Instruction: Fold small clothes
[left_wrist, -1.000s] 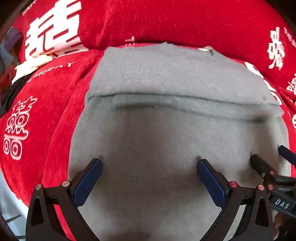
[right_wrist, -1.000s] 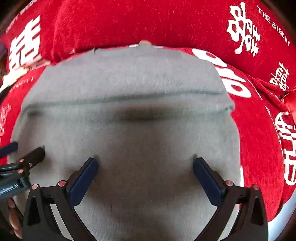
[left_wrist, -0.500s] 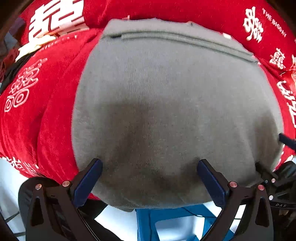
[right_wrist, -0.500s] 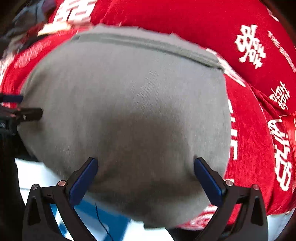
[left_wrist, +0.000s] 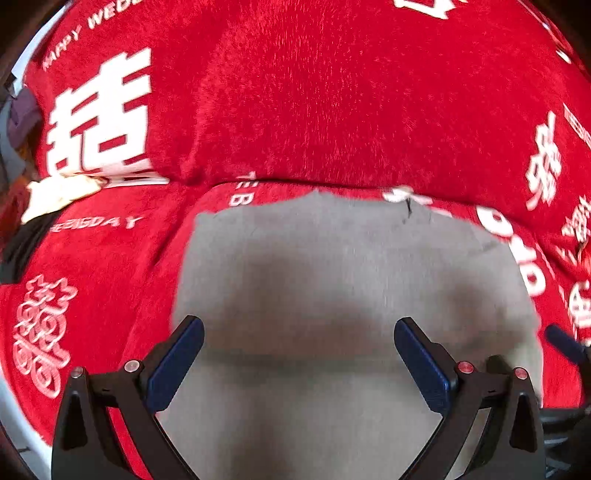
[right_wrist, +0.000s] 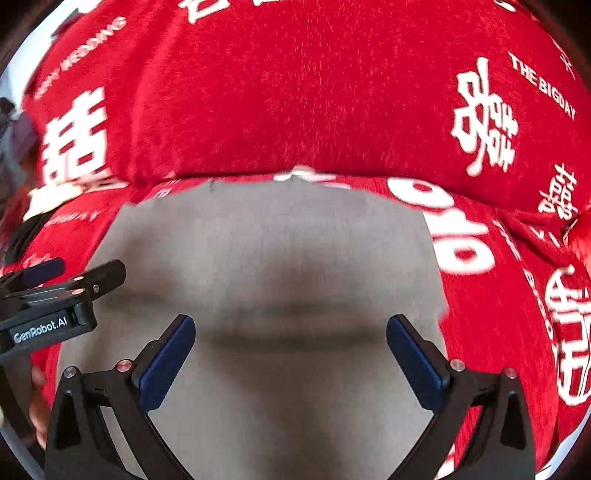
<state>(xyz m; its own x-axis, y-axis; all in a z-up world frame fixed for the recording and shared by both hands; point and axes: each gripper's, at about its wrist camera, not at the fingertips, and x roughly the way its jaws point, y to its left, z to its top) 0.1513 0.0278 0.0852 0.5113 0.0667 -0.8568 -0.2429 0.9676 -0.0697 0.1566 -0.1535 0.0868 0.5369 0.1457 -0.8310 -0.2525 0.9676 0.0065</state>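
A grey knit garment (left_wrist: 351, 280) lies flat on the red velvet sofa seat, and it also shows in the right wrist view (right_wrist: 273, 251). My left gripper (left_wrist: 299, 354) is open, its blue pads wide apart over the garment's near part, holding nothing. My right gripper (right_wrist: 291, 350) is open too, over the same cloth, empty. The left gripper's black body (right_wrist: 48, 306) shows at the left of the right wrist view. The right gripper's tip (left_wrist: 565, 343) shows at the right edge of the left wrist view. The garment's near edge is hidden below both views.
The red sofa backrest (left_wrist: 314, 92) with white characters rises right behind the garment. A cream cloth (left_wrist: 59, 195) and dark clothes (left_wrist: 22, 240) lie at the seat's far left. Red seat fabric (right_wrist: 517, 295) borders the garment on the right.
Half a second ago both views looked over the garment's front edge to the floor. Now both grippers have tilted up and forward, facing the backrest. Both stayed open.
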